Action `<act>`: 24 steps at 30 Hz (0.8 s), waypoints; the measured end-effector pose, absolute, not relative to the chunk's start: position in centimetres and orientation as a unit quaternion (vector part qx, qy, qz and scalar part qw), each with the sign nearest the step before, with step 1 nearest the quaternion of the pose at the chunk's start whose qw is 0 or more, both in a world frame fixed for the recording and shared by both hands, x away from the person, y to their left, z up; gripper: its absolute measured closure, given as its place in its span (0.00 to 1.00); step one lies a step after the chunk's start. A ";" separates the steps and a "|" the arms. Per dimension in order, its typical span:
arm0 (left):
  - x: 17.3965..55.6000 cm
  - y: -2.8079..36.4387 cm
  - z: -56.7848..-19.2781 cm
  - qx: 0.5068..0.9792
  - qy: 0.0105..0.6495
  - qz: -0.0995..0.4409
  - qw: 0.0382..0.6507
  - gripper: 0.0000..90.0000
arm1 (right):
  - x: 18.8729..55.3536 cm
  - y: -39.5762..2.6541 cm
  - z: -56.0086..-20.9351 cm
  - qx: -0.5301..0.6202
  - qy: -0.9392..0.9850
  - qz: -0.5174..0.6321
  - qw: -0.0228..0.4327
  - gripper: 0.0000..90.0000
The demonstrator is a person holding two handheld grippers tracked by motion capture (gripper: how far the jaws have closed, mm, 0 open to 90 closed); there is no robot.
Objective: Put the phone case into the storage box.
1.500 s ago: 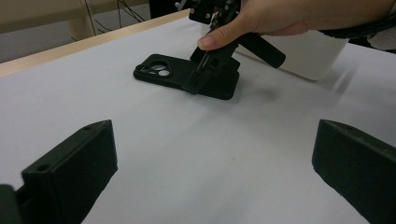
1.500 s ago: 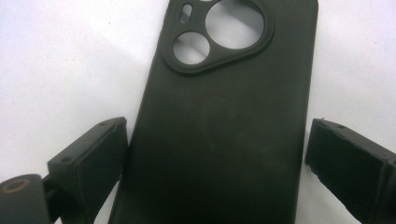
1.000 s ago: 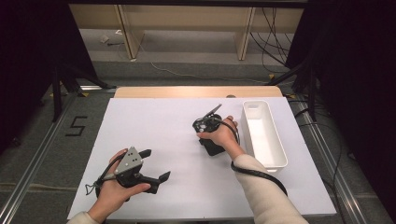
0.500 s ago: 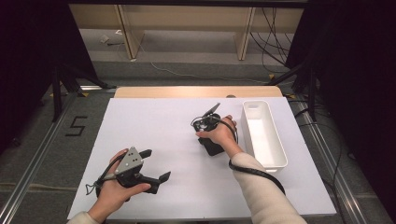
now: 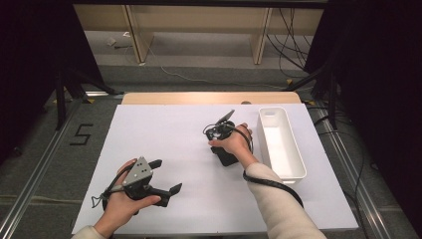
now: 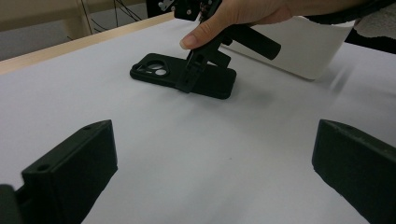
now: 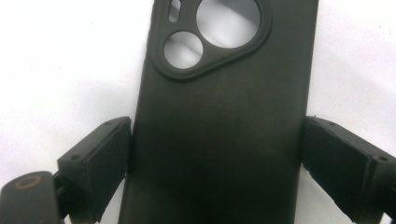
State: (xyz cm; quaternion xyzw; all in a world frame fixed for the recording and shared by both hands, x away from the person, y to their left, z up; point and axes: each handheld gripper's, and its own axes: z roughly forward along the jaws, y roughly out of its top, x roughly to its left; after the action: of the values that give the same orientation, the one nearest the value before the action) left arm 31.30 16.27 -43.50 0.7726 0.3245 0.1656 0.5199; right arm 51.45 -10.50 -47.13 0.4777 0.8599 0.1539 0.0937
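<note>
Straddling flat matte-black phone case [image 7: 219, 126], right gripper [image 7: 215, 158]

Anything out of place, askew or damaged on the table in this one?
Nothing stands out. The black phone case lies flat and whole on the white table, camera cutouts intact, between the right gripper pads, whose jaws have just been closing. The white bin sits upright beside it. The left gripper rests open, apart.
</note>
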 end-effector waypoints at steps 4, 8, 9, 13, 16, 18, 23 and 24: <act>31.3 16.3 -43.5 0.772 0.325 0.165 0.520 0.00 | 51.4 -10.5 -47.1 0.482 0.858 0.153 0.094 0.13; 31.3 16.3 -43.5 0.773 0.324 0.167 0.519 0.00 | 51.4 -10.4 -47.1 0.485 0.857 0.150 0.094 0.14; 31.3 16.3 -43.5 0.773 0.324 0.165 0.520 0.00 | 51.4 -10.4 -47.1 0.485 0.857 0.150 0.094 0.14; 31.3 16.3 -43.5 0.772 0.325 0.165 0.521 0.00 | 51.4 -10.4 -47.1 0.486 0.856 0.149 0.095 0.14; 31.3 16.3 -43.5 0.773 0.325 0.164 0.520 0.00 | 51.4 -10.4 -47.1 0.487 0.855 0.149 0.095 0.14; 31.3 16.3 -43.5 0.773 0.325 0.165 0.520 0.00 | 51.4 -10.4 -47.0 0.487 0.855 0.149 0.095 0.15; 31.3 16.3 -43.5 0.772 0.325 0.165 0.520 0.00 | 51.3 -10.4 -47.0 0.489 0.854 0.152 0.096 0.15; 31.3 16.3 -43.5 0.772 0.325 0.164 0.520 0.00 | 51.3 -10.4 -47.0 0.491 0.853 0.153 0.096 0.16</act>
State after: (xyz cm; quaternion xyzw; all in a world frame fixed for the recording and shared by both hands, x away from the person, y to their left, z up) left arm 31.34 16.32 -43.54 0.7723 0.3253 0.1641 0.5203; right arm 51.33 -10.39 -47.03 0.4906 0.8525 0.1526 0.0958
